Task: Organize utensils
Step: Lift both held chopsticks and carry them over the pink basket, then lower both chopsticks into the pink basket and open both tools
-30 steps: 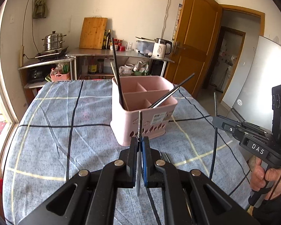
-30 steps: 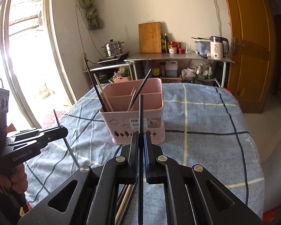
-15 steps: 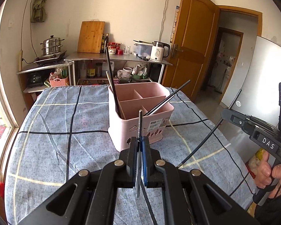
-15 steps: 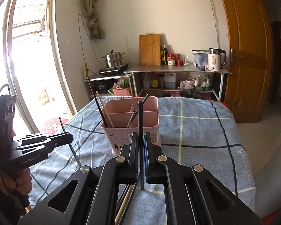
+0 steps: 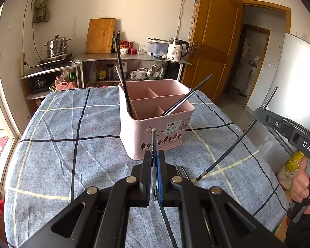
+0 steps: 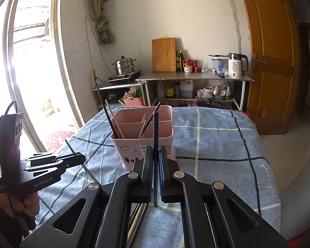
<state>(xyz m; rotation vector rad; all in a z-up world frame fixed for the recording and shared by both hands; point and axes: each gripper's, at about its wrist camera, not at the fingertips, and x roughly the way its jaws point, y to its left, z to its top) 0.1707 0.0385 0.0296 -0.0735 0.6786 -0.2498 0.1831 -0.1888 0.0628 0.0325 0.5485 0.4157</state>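
A pink divided utensil basket [image 5: 155,124] [image 6: 142,136] stands on the blue checked tablecloth with several chopsticks leaning in it. My left gripper [image 5: 154,161] is shut on a silver chopstick [image 5: 153,142] held upright, just short of the basket's near wall. My right gripper [image 6: 155,161] is shut on a black chopstick [image 6: 155,128], also short of the basket; it shows in the left wrist view [image 5: 237,136], slanting down to the cloth. Loose chopsticks [image 6: 137,219] lie on the cloth under my right gripper.
The table [image 5: 72,144] is covered by the tablecloth; its right edge drops to the floor by a wooden door [image 5: 212,47]. A metal shelf [image 6: 194,78] with a kettle, cutting board and steamer pot stands behind. A window is on the left.
Both grippers have drawn back and risen, so the basket looks smaller and farther. The right gripper's black chopstick has tilted from near vertical to a slant.
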